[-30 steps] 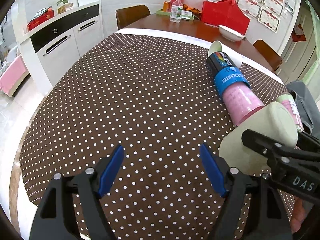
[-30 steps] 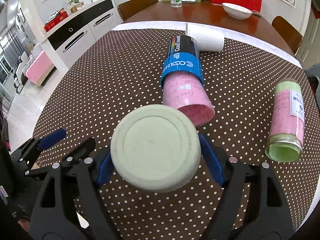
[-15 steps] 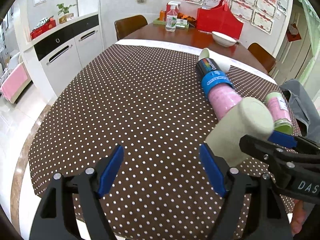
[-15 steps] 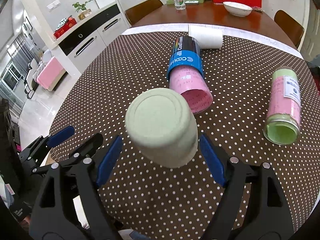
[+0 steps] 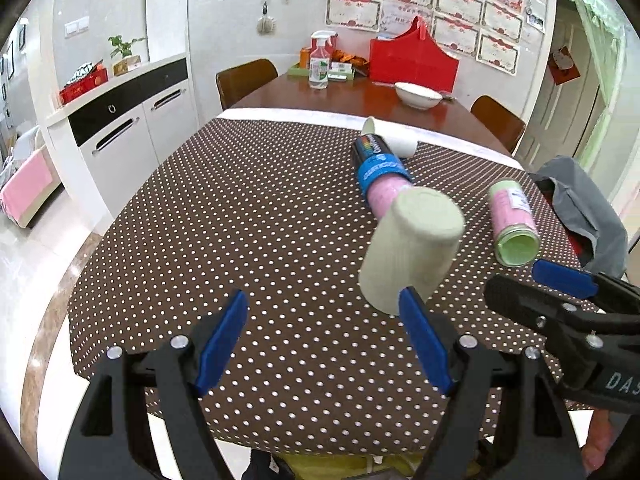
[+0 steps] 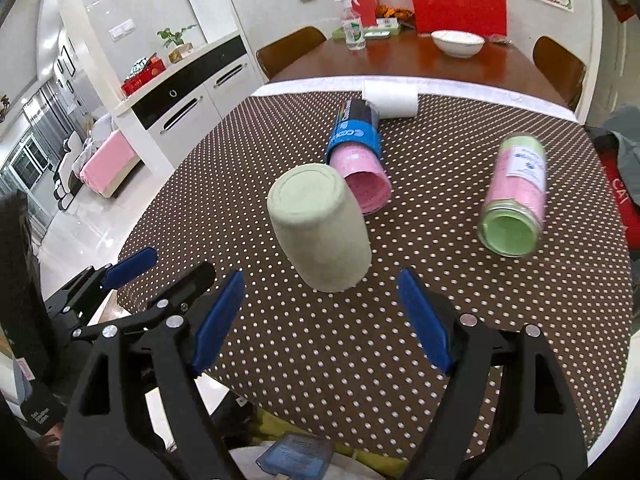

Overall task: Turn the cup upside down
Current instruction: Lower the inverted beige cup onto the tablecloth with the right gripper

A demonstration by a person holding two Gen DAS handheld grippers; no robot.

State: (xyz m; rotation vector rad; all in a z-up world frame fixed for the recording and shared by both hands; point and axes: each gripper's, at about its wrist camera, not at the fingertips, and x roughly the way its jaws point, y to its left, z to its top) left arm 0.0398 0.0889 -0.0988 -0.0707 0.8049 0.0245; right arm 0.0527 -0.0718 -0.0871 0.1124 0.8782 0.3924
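Cup (image 6: 318, 226), pale green, stands base-up on the dotted tablecloth (image 5: 240, 216) just ahead of both tongs, touched by neither, so the flip looks complete. Right tongs (image 6: 320, 318) and left tongs (image 5: 322, 338) are spread wide and empty. The right view alone shows the cup's recessed base ring; the left view shows the right tongs beside it.
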